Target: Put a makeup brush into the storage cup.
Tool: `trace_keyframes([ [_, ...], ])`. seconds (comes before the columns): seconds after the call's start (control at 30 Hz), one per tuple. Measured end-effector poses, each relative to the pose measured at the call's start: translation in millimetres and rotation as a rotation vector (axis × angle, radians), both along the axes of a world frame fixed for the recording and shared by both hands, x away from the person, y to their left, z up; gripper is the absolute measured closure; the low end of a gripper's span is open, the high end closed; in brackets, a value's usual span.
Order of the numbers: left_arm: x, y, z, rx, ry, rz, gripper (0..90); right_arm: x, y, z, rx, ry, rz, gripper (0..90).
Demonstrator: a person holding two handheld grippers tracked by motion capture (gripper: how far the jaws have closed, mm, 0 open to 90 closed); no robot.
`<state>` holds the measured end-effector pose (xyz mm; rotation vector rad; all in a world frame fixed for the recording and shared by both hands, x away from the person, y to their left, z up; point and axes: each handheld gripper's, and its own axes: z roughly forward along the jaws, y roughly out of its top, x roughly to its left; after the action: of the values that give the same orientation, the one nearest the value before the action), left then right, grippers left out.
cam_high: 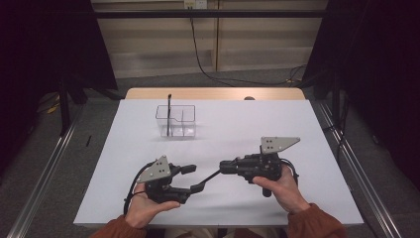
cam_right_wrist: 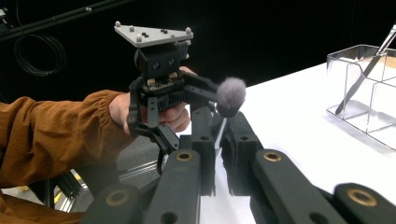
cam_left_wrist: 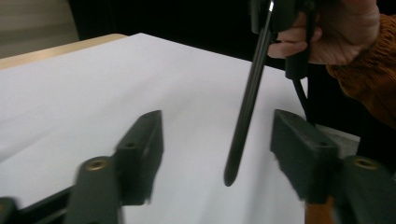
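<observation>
Right gripper point(cam_high: 225, 167) pinching a makeup brush point(cam_right_wrist: 230, 97)

Left gripper point(cam_high: 194, 179) spread around the brush's black handle point(cam_left_wrist: 245, 105), pads apart from it, above the white counter point(cam_high: 247, 124); clear organizer point(cam_high: 176, 121) stands far left.

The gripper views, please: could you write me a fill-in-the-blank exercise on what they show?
1. The jaws of the right gripper are shut on a ___.
2. Its black handle lies untouched between the ___ jaws of the left gripper.
3. Its fluffy head is ___ in colour.
Missing words: brush; open; grey.
</observation>
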<state>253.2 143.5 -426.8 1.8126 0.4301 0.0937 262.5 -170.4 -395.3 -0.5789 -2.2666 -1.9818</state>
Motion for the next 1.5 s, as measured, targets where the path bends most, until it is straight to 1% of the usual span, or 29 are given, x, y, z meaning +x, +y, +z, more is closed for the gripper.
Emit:
trace_keyframes([
  [0.03, 0.2, 1.2, 1.0, -0.006, 0.001, 0.002, 31.1, 0.3, -0.4, 0.3, -0.001, 0.001, 0.000, 83.7],
  [0.1, 0.6, 3.0, 3.3, -0.002, -0.006, 0.022, 25.7, 0.6, -0.9, 0.8, -0.008, 0.000, -0.002, 83.7],
  [0.17, 1.1, 4.8, 5.2, -0.009, -0.003, 0.028, 20.8, 1.4, -2.1, 1.3, -0.010, 0.000, -0.002, 83.7],
  [0.2, 1.4, 5.6, 6.2, -0.004, -0.006, 0.031, 19.3, 1.8, -2.6, 1.8, -0.013, 0.001, -0.002, 83.7],
  [0.23, 1.6, 5.7, 6.9, 0.000, -0.002, 0.039, 16.0, 2.4, -3.3, 2.4, -0.020, 0.002, -0.007, 83.7],
  [0.27, 2.0, 6.1, 7.7, 0.004, 0.015, 0.041, 11.8, 3.2, -3.8, 2.7, -0.022, 0.004, -0.009, 83.6],
  [0.3, 2.7, 6.8, 8.3, 0.005, 0.030, 0.040, 10.5, 3.9, -4.3, 3.0, -0.019, 0.006, -0.009, 83.6],
  [0.33, 3.3, 7.2, 8.6, 0.008, 0.032, 0.043, 9.6, 4.7, -4.8, 3.2, -0.012, 0.012, -0.003, 83.7],
  [0.4, 4.3, 8.3, 9.2, 0.004, 0.041, 0.050, 5.0, 5.7, -5.0, 4.3, -0.016, 0.017, 0.002, 83.7],
  [0.43, 5.2, 9.2, 9.7, 0.006, 0.046, 0.039, 4.7, 6.1, -5.1, 5.1, -0.023, 0.019, 0.007, 83.7],
  [0.47, 5.6, 9.8, 10.0, 0.008, 0.041, 0.017, 3.4, 6.5, -5.0, 6.0, -0.029, 0.020, 0.012, 83.6],
  [0.5, 6.0, 10.7, 10.7, -0.003, 0.041, 0.011, 1.6, 7.0, -4.8, 7.0, -0.034, 0.020, 0.011, 83.6],
  [0.53, 6.2, 11.2, 11.6, -0.010, 0.047, 0.016, 1.9, 7.5, -4.7, 8.1, -0.039, 0.022, 0.016, 83.7],
  [0.6, 7.0, 11.6, 13.6, -0.015, 0.042, 0.013, 1.8, 8.9, -4.0, 10.4, -0.059, 0.028, 0.025, 83.6],
  [0.67, 7.6, 11.3, 15.9, 0.009, 0.027, 0.027, 1.8, 11.1, -3.5, 12.6, -0.081, 0.033, 0.027, 83.6],
  [0.73, 8.4, 10.1, 17.0, 0.026, 0.032, 0.011, 1.8, 13.3, -3.3, 15.0, -0.107, 0.040, 0.030, 83.6],
  [0.83, 8.2, 7.6, 17.2, 0.046, 0.025, -0.009, 2.6, 16.6, -2.4, 19.6, -0.135, 0.042, 0.038, 83.6],
  [0.9, 7.9, 5.7, 16.9, 0.051, 0.020, -0.014, 2.6, 18.6, -1.4, 23.7, -0.150, 0.041, 0.049, 83.6],
  [0.97, 7.5, 3.5, 16.1, 0.043, 0.022, -0.006, 2.6, 20.7, 0.2, 28.2, -0.172, 0.037, 0.068, 83.6],
  [1.03, 6.1, 0.1, 15.2, 0.054, 0.003, -0.009, 2.5, 22.2, 2.2, 32.7, -0.195, 0.041, 0.085, 83.6],
  [1.1, 5.6, -2.8, 14.5, 0.059, 0.003, -0.015, 2.5, 23.4, 5.0, 36.6, -0.226, 0.042, 0.096, 83.6],
  [1.17, 5.8, -4.9, 14.1, 0.047, 0.008, -0.014, 2.6, 23.9, 6.9, 40.0, -0.240, 0.037, 0.099, 83.6],
  [1.2, 6.0, -5.7, 14.6, 0.050, 0.007, -0.013, 2.8, 24.2, 7.7, 41.5, -0.244, 0.039, 0.102, 83.6],
  [1.3, 7.9, -9.2, 16.1, 0.053, 0.004, -0.010, 3.1, 26.2, 9.8, 45.3, -0.285, 0.052, 0.099, 83.6],
  [1.33, 8.8, -11.0, 16.5, 0.045, 0.006, -0.007, 3.1, 27.1, 10.2, 46.4, -0.302, 0.054, 0.095, 83.6],
  [1.4, 11.3, -14.2, 19.0, 0.052, 0.000, -0.013, 3.3, 29.5, 10.7, 48.3, -0.324, 0.061, 0.100, 83.6],
  [1.47, 12.9, -17.3, 21.3, 0.043, -0.002, -0.017, 3.3, 31.9, 10.9, 49.2, -0.346, 0.062, 0.109, 83.6],
  [1.5, 13.5, -18.7, 22.2, 0.050, -0.006, -0.024, 3.3, 32.7, 11.1, 49.1, -0.356, 0.061, 0.112, 83.6],
])
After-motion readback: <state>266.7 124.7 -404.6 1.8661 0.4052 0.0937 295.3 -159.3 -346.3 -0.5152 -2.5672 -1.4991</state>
